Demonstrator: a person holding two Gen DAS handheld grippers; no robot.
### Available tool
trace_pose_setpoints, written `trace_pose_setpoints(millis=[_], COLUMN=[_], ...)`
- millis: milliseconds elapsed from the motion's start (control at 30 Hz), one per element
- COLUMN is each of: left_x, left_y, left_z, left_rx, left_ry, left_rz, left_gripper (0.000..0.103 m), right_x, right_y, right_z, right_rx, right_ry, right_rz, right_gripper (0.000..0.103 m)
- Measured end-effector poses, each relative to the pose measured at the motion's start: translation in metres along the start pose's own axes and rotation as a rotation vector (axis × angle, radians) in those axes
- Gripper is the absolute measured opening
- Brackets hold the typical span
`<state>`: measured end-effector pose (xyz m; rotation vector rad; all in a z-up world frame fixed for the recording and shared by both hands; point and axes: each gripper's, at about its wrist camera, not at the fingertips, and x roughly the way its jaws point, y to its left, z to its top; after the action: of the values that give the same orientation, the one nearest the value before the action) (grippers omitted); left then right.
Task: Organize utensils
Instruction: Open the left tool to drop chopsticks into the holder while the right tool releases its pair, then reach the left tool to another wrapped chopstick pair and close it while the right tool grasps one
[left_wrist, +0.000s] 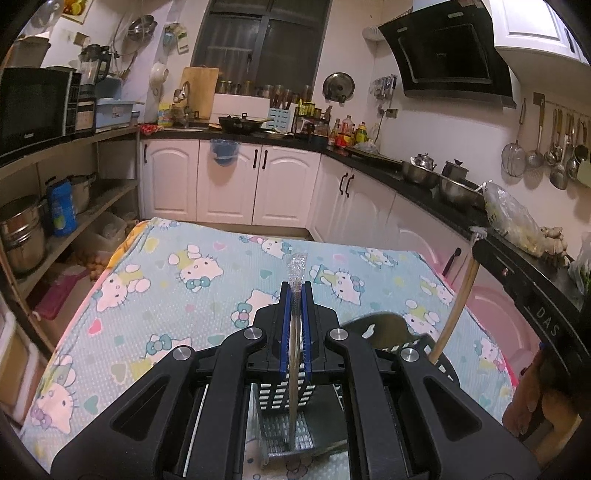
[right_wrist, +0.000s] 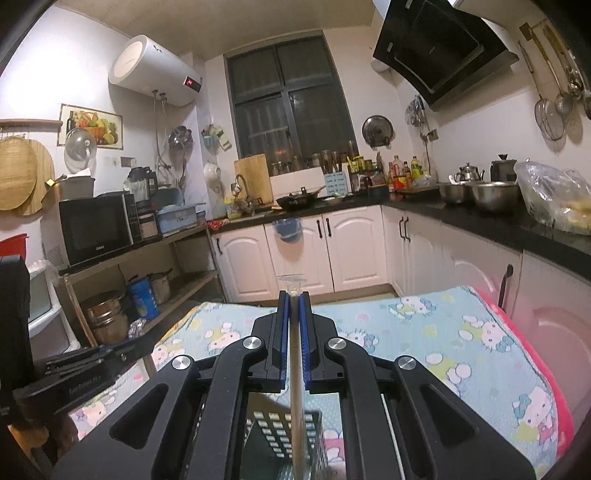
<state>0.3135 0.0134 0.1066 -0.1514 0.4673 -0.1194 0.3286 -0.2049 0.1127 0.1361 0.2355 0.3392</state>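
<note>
The left hand-held gripper (left_wrist: 296, 295) is of matte black plastic, with two blue pads (left_wrist: 283, 325) and four round silver screws (left_wrist: 255, 333). The right hand-held gripper (right_wrist: 294, 304) has the same black body, blue pads (right_wrist: 305, 328) and silver screws (right_wrist: 253, 343). White letters "DAS" are printed on a black arm.

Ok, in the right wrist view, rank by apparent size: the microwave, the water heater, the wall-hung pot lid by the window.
1. Water heater and microwave: look about alike, so I won't rank them.
2. Pot lid: clearly smallest.
All are at different distances, so true sizes may differ.
</note>
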Motion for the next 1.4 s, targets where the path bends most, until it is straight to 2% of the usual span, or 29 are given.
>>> trace_pose_setpoints(millis=[300,400,467,533,600,733,967,1233,1300,1400], left_x=[-0.007,-0.007,-0.01,-0.012,-0.014,-0.021,-0.031,-0.05,-0.054,-0.063], left_y=[0.004,0.007,0.008,0.009,0.01,0.011,0.014,0.017,0.017,0.016], left_z=[-0.005,-0.008,-0.011,-0.013,-0.016,-0.021,-0.025,-0.038,-0.04,-0.046], left_rx=[-0.007,-0.016,-0.017,-0.015,-0.016,-0.023,-0.041,-0.05,-0.051,-0.05], left_ry=[0.037,0.059,0.063,0.071,0.082,0.087,0.085,0.092,0.095,0.091], left_rz=[0.005,0.01,0.012,0.012,0.013,0.007,0.006,0.002,0.003,0.009], left_gripper=[0.003,0.014,0.015,0.019,0.027,0.035,0.048,0.067,0.075,0.079], right_x=[-0.016,-0.019,-0.021,-0.023,-0.026,-0.034,-0.049,-0.066,-0.071,-0.079], right_y=[-0.004,-0.003,-0.001,0.0,0.0,0.0,-0.001,0.004,0.005,0.007], right_z=[-0.014,-0.017,-0.018,-0.019,-0.021,-0.023,-0.027,-0.032,-0.034,-0.037], right_rx=[0.017,0.022,0.019,0.023,0.027,0.023,0.012,-0.001,-0.004,-0.009], right_ry=[0.058,0.092,0.105,0.116,0.124,0.139,0.149,0.155,0.156,0.157], right_rz=[-0.004,-0.004,-0.006,-0.005,-0.004,-0.003,-0.001,0.009,0.013,0.016], right_gripper=[0.007,0.009,0.012,0.022,0.024,0.03,0.034,0.04,0.041,0.043])
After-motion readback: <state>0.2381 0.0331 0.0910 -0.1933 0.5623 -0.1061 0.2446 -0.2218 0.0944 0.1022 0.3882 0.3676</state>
